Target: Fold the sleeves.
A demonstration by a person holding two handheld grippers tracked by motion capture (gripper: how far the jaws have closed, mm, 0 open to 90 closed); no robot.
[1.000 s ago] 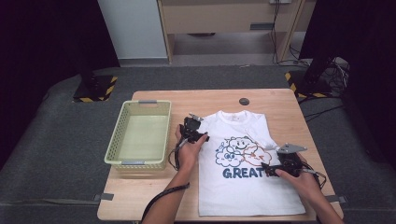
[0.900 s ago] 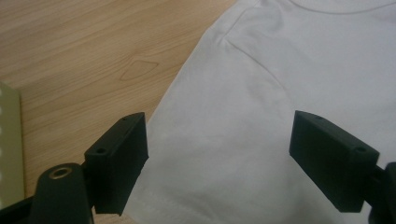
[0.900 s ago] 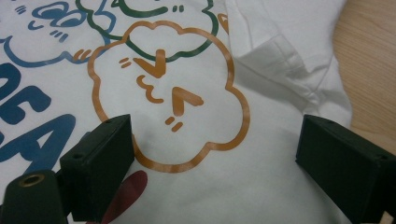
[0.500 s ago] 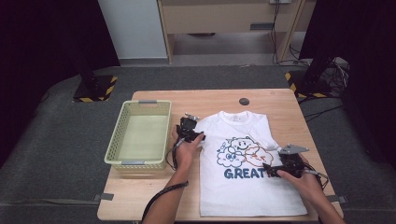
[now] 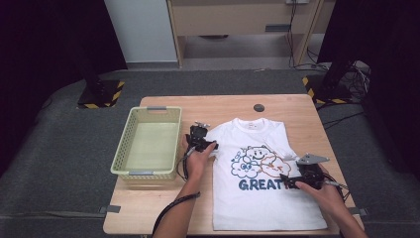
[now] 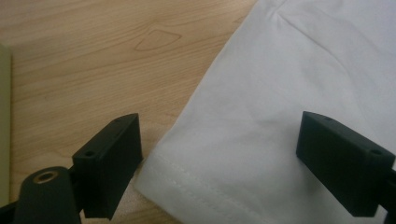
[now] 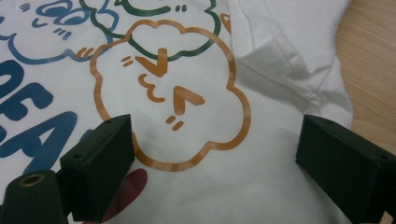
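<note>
Flat on the wooden table (image 5: pixel 163 208) lies a white T-shirt (image 5: pixel 262 208), printed side up, its collar toward the far edge and its hem almost at the near edge. Its right side runs close to the table's right edge, with only a thin strip of wood showing there. To its left, a pale green basket (image 5: pixel 121 163) sits along the table's left side, and a band of bare wood separates the basket from the shirt.

That band is where the left gripper (image 5: pixel 207 145) works, at the shirt's left sleeve (image 6: pixel 243 154). Its jaws have just been opening and stand spread, one over bare wood, the other over cloth, with the stitched sleeve hem between them and no pad pressing on it.

Over the print, the right gripper (image 5: pixel 287 181) hovers near the shirt's right side, jaws spread wide across the orange cloud face (image 7: pixel 163 93), pinching nothing. Beyond it the right sleeve (image 7: pixel 289 60) lies folded in and creased, close to the bare wood at that edge. A small dark disc (image 5: pixel 259 107) sits on the open wood past the collar.
</note>
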